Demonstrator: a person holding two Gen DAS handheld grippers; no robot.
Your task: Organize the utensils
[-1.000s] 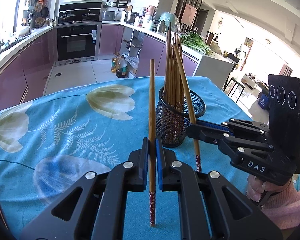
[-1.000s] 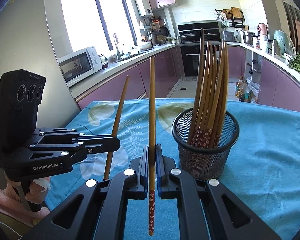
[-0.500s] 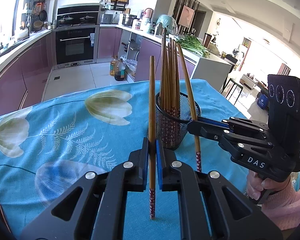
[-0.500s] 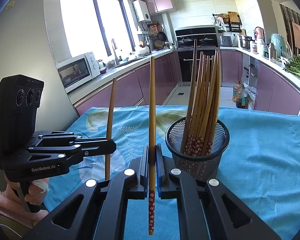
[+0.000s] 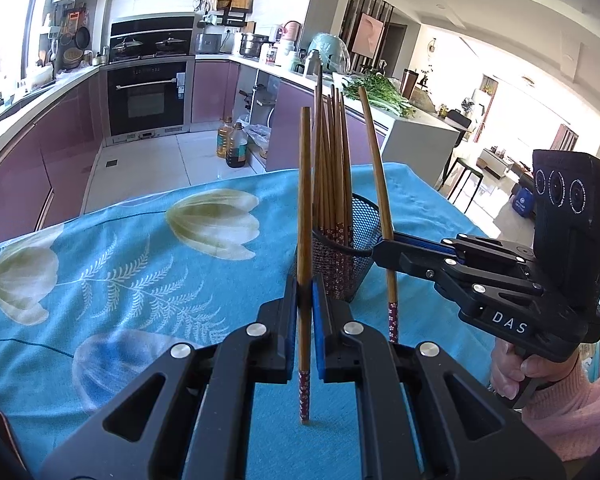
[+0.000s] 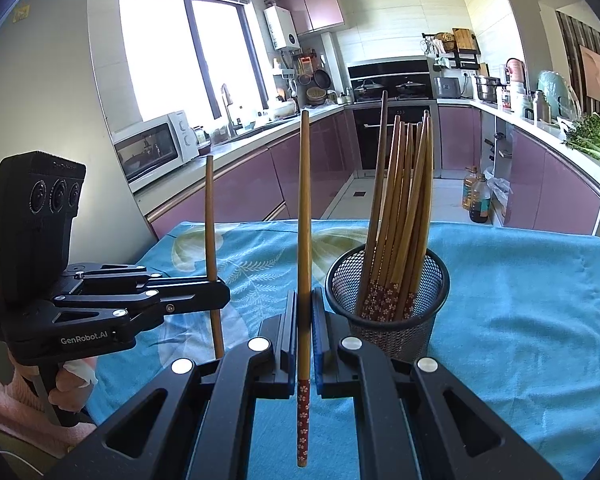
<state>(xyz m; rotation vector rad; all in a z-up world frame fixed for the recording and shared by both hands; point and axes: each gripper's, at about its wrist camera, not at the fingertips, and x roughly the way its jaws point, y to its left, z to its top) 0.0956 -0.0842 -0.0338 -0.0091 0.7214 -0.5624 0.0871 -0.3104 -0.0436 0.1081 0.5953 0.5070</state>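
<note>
The left gripper (image 5: 305, 292) had its jaws clamped on a brown wooden chopstick with a red flowered end (image 5: 305, 240), held upright, its patterned tip at or just above the blue flower-printed cloth (image 5: 120, 272) covering the bench. The right gripper (image 6: 305, 312) was likewise clamped on a second brown wooden chopstick (image 6: 304, 240), also upright with the flowered end down, clear of the cloth. The black wire-mesh cup (image 6: 388, 304) stood near both, just beyond the right gripper's jaws and slightly to their right in the right wrist view, already holding a bundle of matching chopsticks (image 6: 400, 216) that leaned against its rim.

The step in hand appeared to be carrying the two gripped chopsticks to the cup. The next move would likely call for lifting each one until its lower end cleared the rim, bringing it over the mouth of the cup beside the bundle, then lowering it and parting the jaws, one hand at a time so that the grippers did not crowd each other.
</note>
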